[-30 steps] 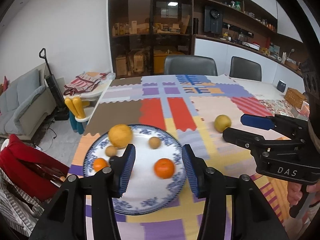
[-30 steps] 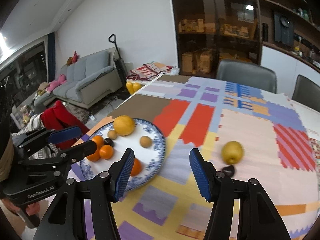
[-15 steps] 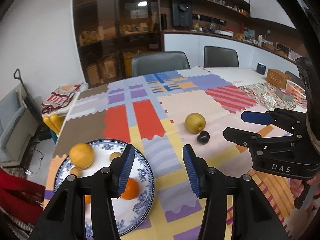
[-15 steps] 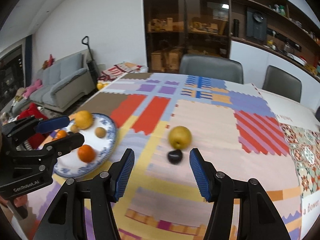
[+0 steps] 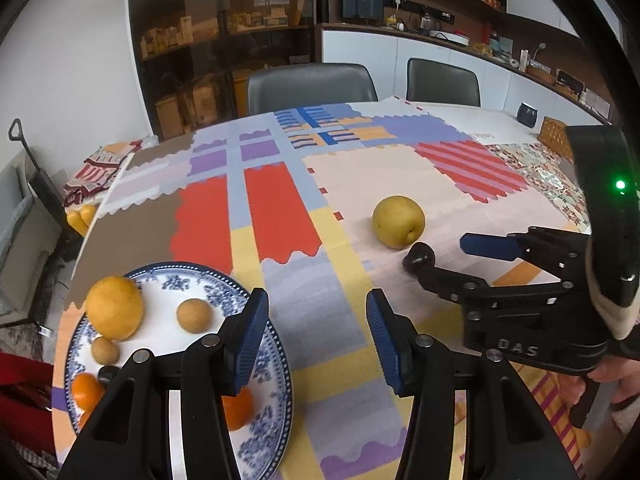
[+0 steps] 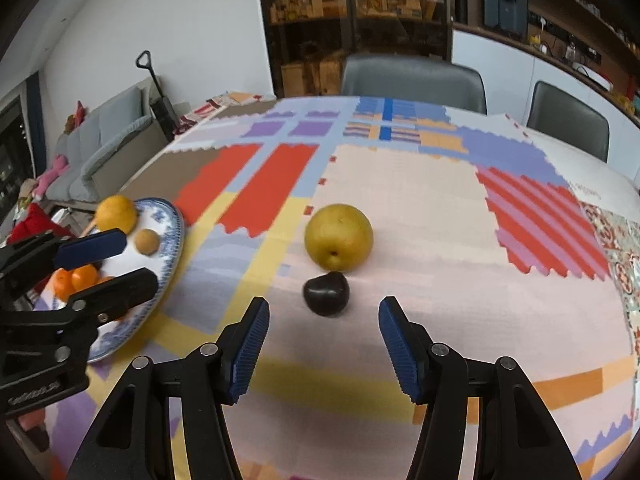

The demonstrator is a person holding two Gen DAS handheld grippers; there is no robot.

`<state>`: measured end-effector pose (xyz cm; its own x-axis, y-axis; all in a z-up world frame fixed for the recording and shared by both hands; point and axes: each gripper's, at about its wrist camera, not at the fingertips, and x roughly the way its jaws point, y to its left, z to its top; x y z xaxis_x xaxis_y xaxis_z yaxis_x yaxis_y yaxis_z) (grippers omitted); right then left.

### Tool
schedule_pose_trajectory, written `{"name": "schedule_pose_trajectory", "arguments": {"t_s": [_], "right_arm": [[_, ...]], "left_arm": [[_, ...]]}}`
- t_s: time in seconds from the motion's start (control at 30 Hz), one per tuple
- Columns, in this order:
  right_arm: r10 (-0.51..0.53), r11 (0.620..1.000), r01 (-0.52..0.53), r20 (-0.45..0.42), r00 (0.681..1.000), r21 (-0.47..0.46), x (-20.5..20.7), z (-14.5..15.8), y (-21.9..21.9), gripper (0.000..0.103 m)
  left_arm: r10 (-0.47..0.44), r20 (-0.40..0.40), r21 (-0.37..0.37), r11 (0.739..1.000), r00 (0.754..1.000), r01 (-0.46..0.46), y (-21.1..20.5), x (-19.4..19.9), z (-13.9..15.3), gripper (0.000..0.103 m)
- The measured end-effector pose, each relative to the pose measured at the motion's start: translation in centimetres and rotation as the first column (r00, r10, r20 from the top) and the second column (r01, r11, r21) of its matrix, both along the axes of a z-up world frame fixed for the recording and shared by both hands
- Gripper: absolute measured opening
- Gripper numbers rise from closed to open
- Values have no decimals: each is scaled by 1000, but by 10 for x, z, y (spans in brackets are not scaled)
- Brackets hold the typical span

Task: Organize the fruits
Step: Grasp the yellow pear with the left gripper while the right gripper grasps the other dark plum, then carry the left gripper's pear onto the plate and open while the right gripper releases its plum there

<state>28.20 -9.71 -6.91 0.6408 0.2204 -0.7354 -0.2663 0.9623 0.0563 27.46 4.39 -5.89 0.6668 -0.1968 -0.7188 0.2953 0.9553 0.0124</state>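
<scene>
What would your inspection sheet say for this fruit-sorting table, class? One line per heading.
Surface: table under a patchwork cloth.
Job's things: yellow pear and dark plum on the cloth, close together; blue-patterned plate holds a large yellow fruit, small brown fruits and oranges.
Clutter: basket at the far edge.
Grippers: left hand-held gripper open over the plate's edge; right hand-held gripper open, near the plum.
Cables: nothing seen.
Surroundings: chairs, shelving, sofa.
</scene>
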Motion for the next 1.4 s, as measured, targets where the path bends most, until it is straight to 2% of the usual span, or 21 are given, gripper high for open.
{"name": "schedule_pose_trajectory", "arguments": {"t_s": [0.13, 0.27, 0.47, 0.63, 0.93, 1.17, 1.4], "right_arm": [[-4, 1000, 3, -33, 999, -14, 16, -12, 2, 50], [-1, 1000, 1, -58, 998, -3, 26, -21, 1, 48], [22, 999, -19, -70, 997, 40, 29, -25, 0, 32], [4, 998, -1, -62, 998, 63, 23, -21, -11, 32], [-88, 995, 89, -16, 996, 42, 20, -8, -59, 32], [-139, 988, 140, -22, 990, 63, 29, -8, -87, 32], [-143, 986, 144, -17, 990, 79, 34, -10, -94, 32]], "left_arm": [[-1, -31, -13, 1000, 1000, 1, -7, 12, -8, 50], [3, -53, -33, 999, 999, -4, -10, 20, -13, 50], [10, -73, -52, 999, 997, -14, -13, 27, -17, 50], [-11, -82, -62, 998, 997, 6, -27, 33, -20, 50], [-67, -88, -70, 996, 994, 61, -71, 54, -26, 50], [-44, -107, -50, 998, 993, 39, -92, 76, -37, 51], [-12, -101, -55, 998, 995, 6, -96, 87, -39, 49]]}}
